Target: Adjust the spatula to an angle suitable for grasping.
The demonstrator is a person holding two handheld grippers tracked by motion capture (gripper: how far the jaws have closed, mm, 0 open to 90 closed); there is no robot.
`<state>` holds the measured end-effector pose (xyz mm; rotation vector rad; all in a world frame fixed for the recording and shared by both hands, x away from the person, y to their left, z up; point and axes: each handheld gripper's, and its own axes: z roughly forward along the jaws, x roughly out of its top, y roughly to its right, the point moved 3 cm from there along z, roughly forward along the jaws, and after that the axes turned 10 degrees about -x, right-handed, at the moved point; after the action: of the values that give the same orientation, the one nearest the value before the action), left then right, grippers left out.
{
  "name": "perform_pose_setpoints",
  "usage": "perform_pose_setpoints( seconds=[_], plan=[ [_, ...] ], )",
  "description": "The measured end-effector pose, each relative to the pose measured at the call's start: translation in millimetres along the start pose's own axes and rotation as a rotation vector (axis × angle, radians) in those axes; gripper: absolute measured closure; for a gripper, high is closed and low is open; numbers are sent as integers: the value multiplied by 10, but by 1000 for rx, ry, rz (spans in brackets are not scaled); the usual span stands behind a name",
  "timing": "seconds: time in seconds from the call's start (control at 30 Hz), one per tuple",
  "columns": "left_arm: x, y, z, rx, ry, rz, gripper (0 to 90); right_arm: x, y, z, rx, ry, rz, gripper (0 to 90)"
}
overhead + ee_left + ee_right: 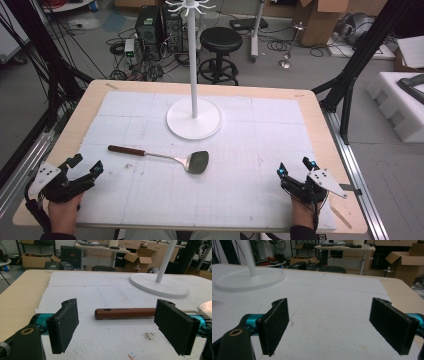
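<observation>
- High view: the spatula lies flat on the white mat, in front of the stand's round base; the left gripper and right gripper rest at the near corners, both spread wide and empty.
- Left gripper view: wide jaws frame the spatula's wooden handle, not touching it.
- Right gripper view: the 2 jaws stand wide over bare mat.
</observation>
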<state>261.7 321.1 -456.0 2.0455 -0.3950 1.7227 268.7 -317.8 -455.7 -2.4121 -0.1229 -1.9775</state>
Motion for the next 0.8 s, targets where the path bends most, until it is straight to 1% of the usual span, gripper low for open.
perform_pose_setpoints(
  seconds=[0.17, 0.23, 0.33, 0.47, 0.67, 0.7, 0.8],
  plan=[
    [0, -9, 6, 8, -4, -12, 205, 0, 1, -2, 0, -1, 13, 150],
    [0, -11, 10, 13, -7, -16, 204, 0, 5, -3, 3, 2, 10, 150],
    [0, -12, 18, 21, -16, -15, 203, 1, 13, -8, 7, 12, 15, 149],
    [0, -6, 23, 30, -20, -11, 200, -1, 18, -12, 9, 10, 22, 149],
    [1, -18, 12, 21, -15, -20, 193, 1, 3, -5, 17, 0, 16, 149],
    [2, -21, 16, 15, -14, -25, 195, 2, 7, -1, 17, -1, 11, 149],
    [4, -43, 31, -12, -33, -45, 218, 3, 2, 6, 8, -5, 12, 149]
  ],
)
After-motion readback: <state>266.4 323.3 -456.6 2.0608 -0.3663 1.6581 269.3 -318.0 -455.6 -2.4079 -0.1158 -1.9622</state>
